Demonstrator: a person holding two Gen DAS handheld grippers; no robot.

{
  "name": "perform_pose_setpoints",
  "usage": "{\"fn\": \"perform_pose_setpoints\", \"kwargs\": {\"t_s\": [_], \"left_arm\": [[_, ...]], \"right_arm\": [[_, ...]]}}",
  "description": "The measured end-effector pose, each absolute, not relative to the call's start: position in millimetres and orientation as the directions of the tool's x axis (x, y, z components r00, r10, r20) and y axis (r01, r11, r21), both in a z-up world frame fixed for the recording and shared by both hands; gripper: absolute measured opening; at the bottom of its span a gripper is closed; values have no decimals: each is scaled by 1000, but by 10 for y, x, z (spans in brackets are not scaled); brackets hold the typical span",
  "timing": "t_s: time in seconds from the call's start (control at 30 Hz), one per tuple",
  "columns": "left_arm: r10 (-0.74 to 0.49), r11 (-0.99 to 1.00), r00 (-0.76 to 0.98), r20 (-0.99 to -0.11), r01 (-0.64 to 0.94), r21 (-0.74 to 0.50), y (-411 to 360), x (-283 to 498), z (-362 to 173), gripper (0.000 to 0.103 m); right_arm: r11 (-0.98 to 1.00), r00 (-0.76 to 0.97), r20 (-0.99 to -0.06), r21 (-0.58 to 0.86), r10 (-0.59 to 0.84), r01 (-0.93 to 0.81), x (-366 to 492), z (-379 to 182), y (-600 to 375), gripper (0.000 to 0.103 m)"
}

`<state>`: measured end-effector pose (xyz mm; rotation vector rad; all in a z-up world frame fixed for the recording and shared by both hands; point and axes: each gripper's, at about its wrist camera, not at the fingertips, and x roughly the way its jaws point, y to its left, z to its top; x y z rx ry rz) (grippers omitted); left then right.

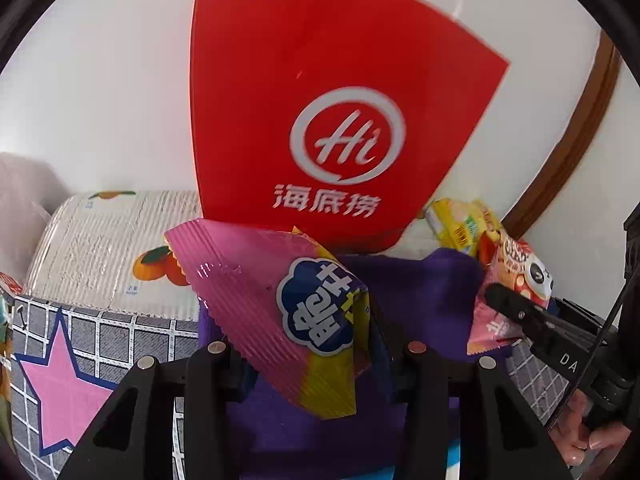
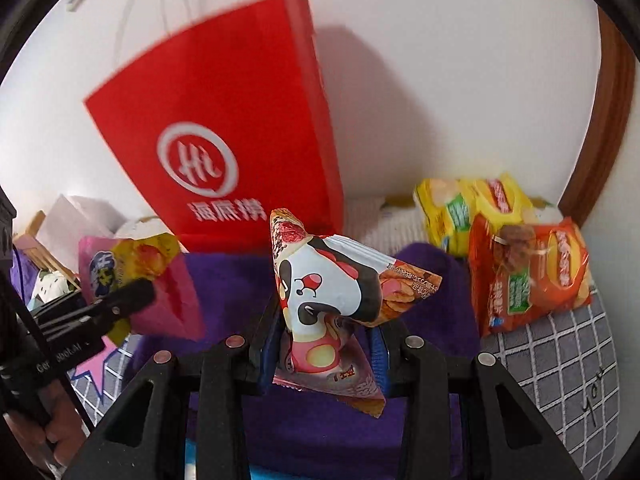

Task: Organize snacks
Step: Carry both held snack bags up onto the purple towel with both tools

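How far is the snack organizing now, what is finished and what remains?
Nothing can be confirmed as put away: the inside of the red paper bag is not visible. In hand: the left gripper holds a pink and yellow snack packet, the right gripper a panda-print packet. Left: yellow chip bags and an orange chip bag lying by the wall.

Black hand-held gripper, round silver screws
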<state>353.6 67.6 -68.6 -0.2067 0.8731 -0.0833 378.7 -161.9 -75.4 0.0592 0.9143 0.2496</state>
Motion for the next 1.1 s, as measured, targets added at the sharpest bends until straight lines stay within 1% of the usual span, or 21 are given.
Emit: {"fn": "perform_pose_setpoints", "kwargs": {"t_s": [0.1,0.4,0.77,1.1], "left_arm": [[-136,980,616,-776,-28,-195,689,3604,-809,43],[-114,984,554,-824,-49,-169,638,3713,-1036,43],[-117,987,538,-835,-31,-159,561,3737,-1079,43],[-120,988,516,-848,-22,-154,530,3756,-1141,43]], "right_arm": [[972,555,-801,142,225,-189,3869,-891,-1622,38],[971,498,-835,172,233,-166,4005,-1125,-1706,39],[975,459,-865,138,203,-172,4024,-1319,-1627,39],[977,444,-876,118,187,-179,4032,-1369,-1583,39]]}}
